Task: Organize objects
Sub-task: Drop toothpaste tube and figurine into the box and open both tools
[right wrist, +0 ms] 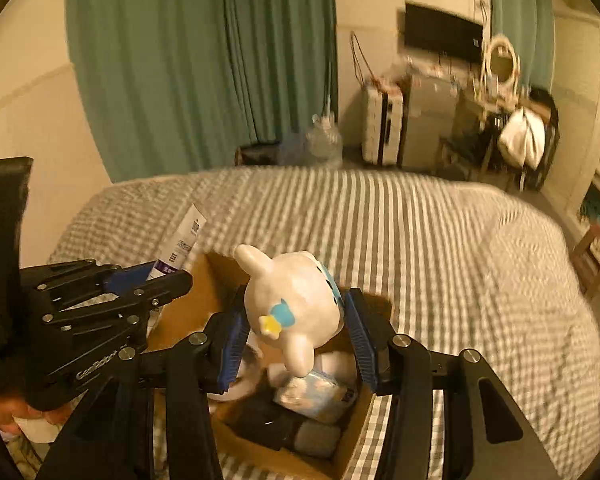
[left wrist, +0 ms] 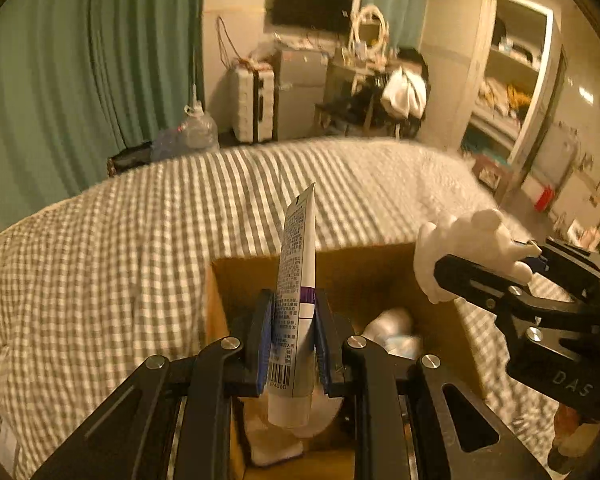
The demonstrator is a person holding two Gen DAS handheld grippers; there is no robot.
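Left wrist view first: seeing the left gripper (left wrist: 294,308) with fingers drawn narrow, pinching a white tube (left wrist: 296,280) upright, cap end down past the fingers. (A)

Agreed. Hanging just over the open cardboard box (left wrist: 364,272) set on the checked bed (left wrist: 100,260). And to the right of those fingers? (B)

Right gripper (left wrist: 492,276), fingers set mid-wide, clamping a white figurine (left wrist: 460,248) with a blue-and-yellow mark, also above the box, between the 2 blue pads. (A)

Risks, judging from here? (B)

Probably 3. Crowding: both grippers near each other over 1 box, so knocking together while lowering. Slipping: glossy, rounded figurine held at its sides, likely to twist or drop onto things already packed below the fingers. Tipping: light box on soft bedding, easy to shove or tilt with a careless finger. (A)

Also jamming the tall tube against the box wall if let go upright. Any writing? (B)

Barcode low on the tube, digits too small to trust; dense print above it, unreadable. "DAS" on the right gripper body. Roughly "GenRobot" on the left gripper body in the right wrist view. (A)
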